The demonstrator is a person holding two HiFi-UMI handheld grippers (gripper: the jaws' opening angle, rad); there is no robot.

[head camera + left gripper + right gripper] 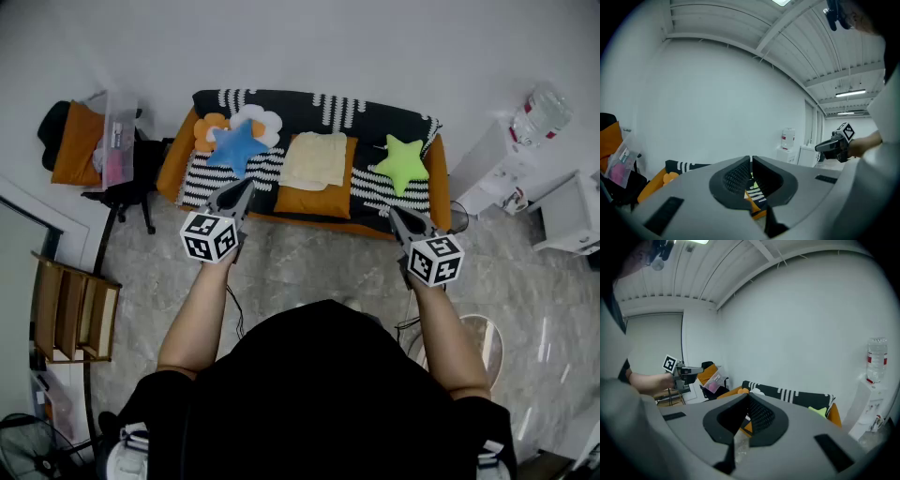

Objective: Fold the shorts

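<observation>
Risk: left gripper (247, 186) and right gripper (394, 212) are both closed and empty, well apart from cream cloth shorts (316, 159) lying upper-centre on orange square cushion (314, 201), so reaching in closed likely just shoves fabric.

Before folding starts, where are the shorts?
In the head view, the cream shorts lie on the orange cushion in the middle of the sofa, between the blue star pillow and the green star pillow.
</observation>
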